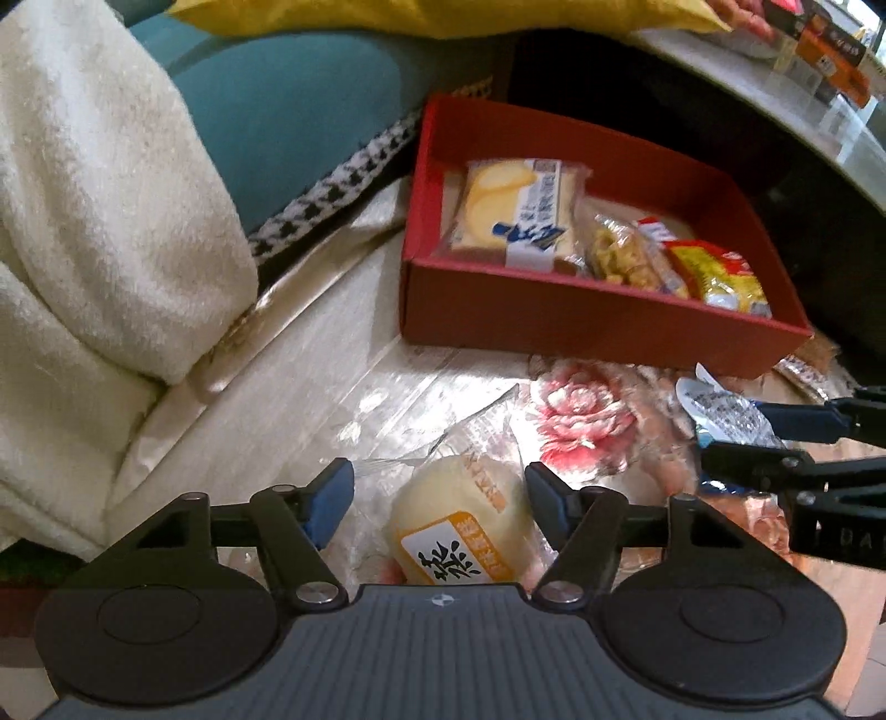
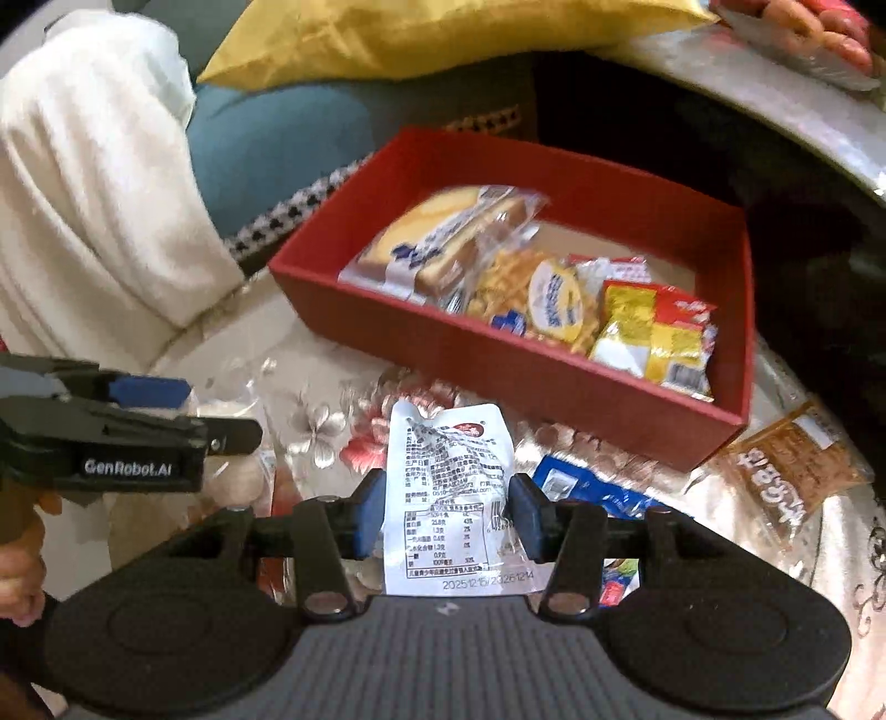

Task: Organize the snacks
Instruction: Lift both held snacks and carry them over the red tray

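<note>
My left gripper (image 1: 440, 498) straddles a pale bun (image 1: 459, 520) in a clear wrapper with an orange label, and both blue pads touch the wrapper. From the right wrist view the left gripper (image 2: 221, 412) shows side-on at the left edge. The right gripper (image 2: 446, 498) is shut on a white printed packet (image 2: 443, 443), held off the cloth. It enters the left wrist view from the right as the right gripper (image 1: 736, 435) with that packet (image 1: 720, 407). Beyond stands a red box (image 1: 598, 332) (image 2: 498, 365) holding a sliced-cake pack (image 1: 515, 210), a crunchy snack and a yellow-red packet (image 2: 659, 332).
A brown snack packet (image 2: 786, 476) and a blue packet (image 2: 587, 487) lie on the floral cloth (image 1: 581, 415) near the box. A white blanket (image 1: 99, 221), a teal cushion and a yellow cushion (image 1: 443, 14) crowd the left and back. A table edge (image 1: 775, 83) curves past upper right.
</note>
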Demonstrator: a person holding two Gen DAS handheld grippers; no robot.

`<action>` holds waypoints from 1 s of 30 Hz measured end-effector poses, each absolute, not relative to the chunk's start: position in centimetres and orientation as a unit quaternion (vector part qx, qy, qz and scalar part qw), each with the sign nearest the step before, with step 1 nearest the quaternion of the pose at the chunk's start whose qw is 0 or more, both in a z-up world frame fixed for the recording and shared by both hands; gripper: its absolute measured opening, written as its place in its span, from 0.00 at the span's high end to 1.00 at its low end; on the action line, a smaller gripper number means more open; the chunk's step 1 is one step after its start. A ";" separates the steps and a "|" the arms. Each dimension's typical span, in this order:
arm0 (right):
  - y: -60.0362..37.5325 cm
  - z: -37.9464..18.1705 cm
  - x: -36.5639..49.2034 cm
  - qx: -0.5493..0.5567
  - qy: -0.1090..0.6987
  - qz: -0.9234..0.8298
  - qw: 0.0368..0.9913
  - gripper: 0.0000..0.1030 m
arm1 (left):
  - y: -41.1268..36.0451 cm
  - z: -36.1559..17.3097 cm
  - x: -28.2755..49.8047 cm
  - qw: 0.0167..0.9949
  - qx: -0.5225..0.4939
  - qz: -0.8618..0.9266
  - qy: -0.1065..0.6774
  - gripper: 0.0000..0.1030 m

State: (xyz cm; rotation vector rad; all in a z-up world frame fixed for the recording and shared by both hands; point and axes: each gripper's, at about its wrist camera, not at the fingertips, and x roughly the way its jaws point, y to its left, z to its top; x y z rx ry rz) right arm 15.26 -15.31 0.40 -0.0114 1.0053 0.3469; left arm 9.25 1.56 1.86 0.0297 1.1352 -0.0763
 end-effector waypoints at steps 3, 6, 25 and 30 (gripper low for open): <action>-15.7 1.3 15.3 0.002 0.470 0.164 0.867 0.57 | 1.5 2.4 9.4 0.845 0.007 -0.039 0.533 0.29; -16.2 2.4 15.5 0.012 0.458 0.165 0.874 0.57 | 1.5 3.6 9.5 0.853 -0.003 -0.045 0.519 0.29; -19.9 6.2 20.9 0.064 0.409 0.127 0.901 0.57 | -3.0 8.4 16.5 0.888 -0.009 -0.055 0.456 0.29; -20.6 6.0 22.4 0.070 0.408 0.118 0.903 0.57 | -4.1 7.9 17.6 0.888 0.007 -0.054 0.457 0.29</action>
